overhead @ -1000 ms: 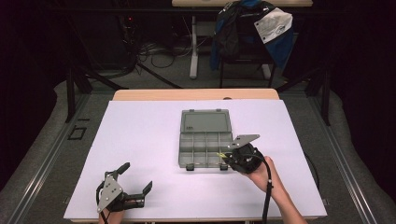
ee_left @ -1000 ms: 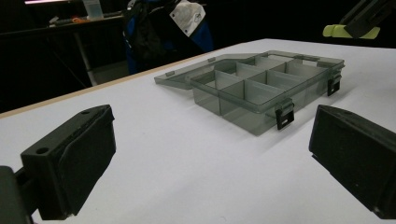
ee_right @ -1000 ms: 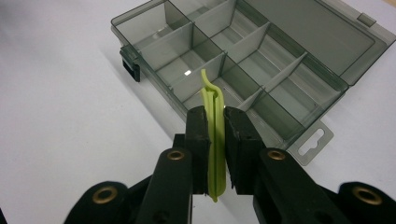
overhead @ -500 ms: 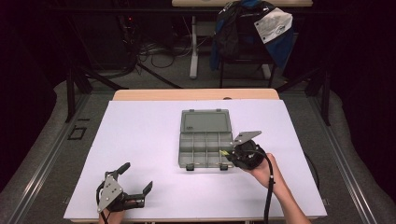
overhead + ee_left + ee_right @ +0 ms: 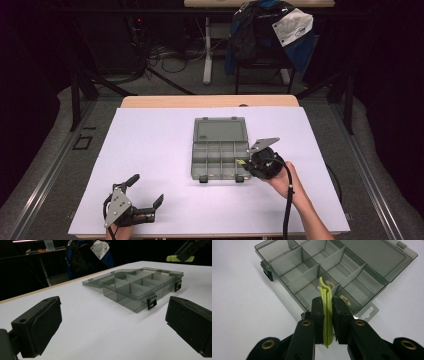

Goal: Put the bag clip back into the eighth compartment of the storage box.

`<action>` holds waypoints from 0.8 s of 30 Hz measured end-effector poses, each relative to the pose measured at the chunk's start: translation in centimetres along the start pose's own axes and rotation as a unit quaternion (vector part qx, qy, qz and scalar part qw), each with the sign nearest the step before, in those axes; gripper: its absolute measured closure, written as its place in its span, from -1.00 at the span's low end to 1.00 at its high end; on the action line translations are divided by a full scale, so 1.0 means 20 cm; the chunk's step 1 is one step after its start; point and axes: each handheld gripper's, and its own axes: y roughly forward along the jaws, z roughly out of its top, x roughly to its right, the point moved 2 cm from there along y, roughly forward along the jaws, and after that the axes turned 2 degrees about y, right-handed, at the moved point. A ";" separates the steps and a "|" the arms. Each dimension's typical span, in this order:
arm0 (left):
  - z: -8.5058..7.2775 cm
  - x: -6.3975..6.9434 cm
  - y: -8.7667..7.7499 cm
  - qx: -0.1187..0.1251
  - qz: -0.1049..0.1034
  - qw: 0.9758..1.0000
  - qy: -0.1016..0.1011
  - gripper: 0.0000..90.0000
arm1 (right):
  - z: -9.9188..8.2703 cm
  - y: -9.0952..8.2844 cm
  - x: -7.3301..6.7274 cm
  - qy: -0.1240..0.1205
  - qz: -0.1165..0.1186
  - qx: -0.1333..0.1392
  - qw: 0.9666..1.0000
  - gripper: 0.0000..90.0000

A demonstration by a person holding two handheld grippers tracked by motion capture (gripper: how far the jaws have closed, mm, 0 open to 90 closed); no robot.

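Jaws of the right gripper (image 5: 327, 308) pinch a green clip (image 5: 326, 302); lower it squarely into one organizer box (image 5: 287, 262) compartment; left gripper (image 5: 112, 322) jaws gape, empty.

The compartment box (image 5: 220, 161) lies on the table (image 5: 150, 150), right of its middle, with its lid (image 5: 220, 130) flat behind it. The right gripper (image 5: 243, 164) holds a clip (image 5: 326, 315) at the box's right front corner. The left gripper (image 5: 145, 197) is near the table's front left edge, well apart from the box.
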 end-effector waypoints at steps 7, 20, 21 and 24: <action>0.00 0.00 0.00 -0.001 -0.001 1.000 -0.001 -0.99 | 0.00 0.02 0.02 0.006 -0.001 -0.005 1.000 0.79; 0.00 0.00 0.00 0.000 -0.001 1.000 0.000 -0.99 | 0.01 0.05 0.03 0.029 -0.008 -0.008 1.000 0.79; 0.00 0.00 0.00 0.000 -0.001 1.000 0.000 -0.99 | 0.01 0.05 0.03 0.030 -0.008 -0.008 0.999 0.79; 0.00 0.00 0.00 -0.001 -0.001 1.000 0.001 -0.99 | 0.01 0.06 0.03 0.036 -0.009 -0.008 0.999 0.79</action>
